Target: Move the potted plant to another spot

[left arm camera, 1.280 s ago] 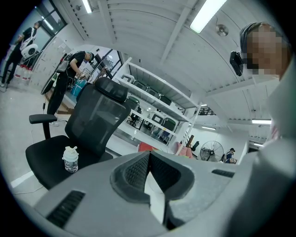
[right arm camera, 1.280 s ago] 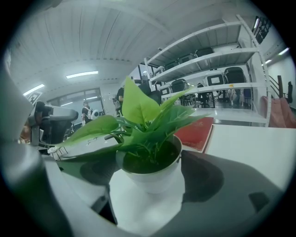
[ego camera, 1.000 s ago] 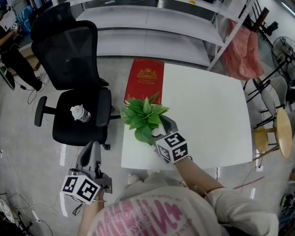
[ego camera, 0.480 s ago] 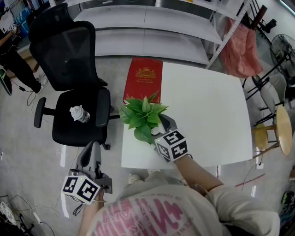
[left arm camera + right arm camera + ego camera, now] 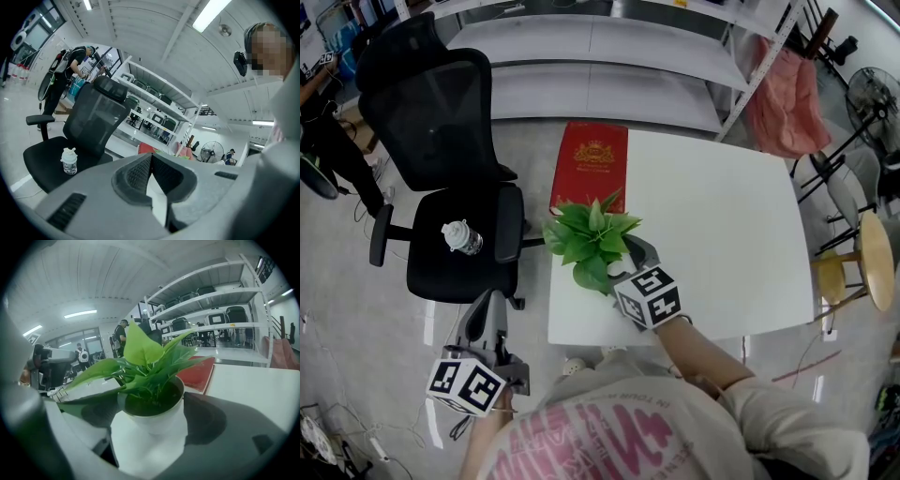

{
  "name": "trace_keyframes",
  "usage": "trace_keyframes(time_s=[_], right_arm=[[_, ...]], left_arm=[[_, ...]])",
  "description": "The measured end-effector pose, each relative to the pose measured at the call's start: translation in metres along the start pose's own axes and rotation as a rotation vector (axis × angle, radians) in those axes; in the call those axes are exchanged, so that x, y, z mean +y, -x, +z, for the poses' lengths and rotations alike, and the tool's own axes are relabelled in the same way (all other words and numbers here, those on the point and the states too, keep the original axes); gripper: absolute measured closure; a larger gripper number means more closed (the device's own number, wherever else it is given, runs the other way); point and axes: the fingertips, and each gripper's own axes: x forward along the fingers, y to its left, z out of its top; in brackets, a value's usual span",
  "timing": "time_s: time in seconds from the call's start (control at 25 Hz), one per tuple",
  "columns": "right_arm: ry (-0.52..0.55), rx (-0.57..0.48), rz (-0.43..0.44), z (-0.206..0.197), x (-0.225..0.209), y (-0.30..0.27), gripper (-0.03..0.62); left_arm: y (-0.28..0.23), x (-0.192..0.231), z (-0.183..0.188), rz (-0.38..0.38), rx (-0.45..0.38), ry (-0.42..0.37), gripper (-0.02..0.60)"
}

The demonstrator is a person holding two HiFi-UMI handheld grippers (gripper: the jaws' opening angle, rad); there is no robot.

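Observation:
The potted plant (image 5: 591, 239), green leaves in a small white pot (image 5: 151, 411), stands near the front left corner of the white table (image 5: 722, 225). My right gripper (image 5: 619, 258) reaches in from the front edge. Its jaws stand on either side of the pot and press its sides, so the right gripper (image 5: 150, 418) is shut on the pot. Leaves hide the fingertips in the head view. My left gripper (image 5: 487, 302) hangs off the table's left, above the floor, apart from the plant. Its pads (image 5: 140, 172) meet with nothing between them.
A red book (image 5: 591, 164) lies at the table's back left corner, just behind the plant. A black office chair (image 5: 455, 187) left of the table carries a small bottle (image 5: 461, 234). A wooden stool (image 5: 867, 272), a fan (image 5: 877, 103) and metal shelving (image 5: 600, 56) surround the table.

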Motion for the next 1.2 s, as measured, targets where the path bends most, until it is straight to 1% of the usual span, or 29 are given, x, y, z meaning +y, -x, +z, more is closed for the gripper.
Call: trace_keyframes(time_s=[1.2], right_arm=[[0.013, 0.012, -0.045, 0.0002, -0.0004, 0.0009, 0.141]], left_arm=[[-0.0018, 0.0043, 0.0043, -0.025, -0.007, 0.001, 0.591]])
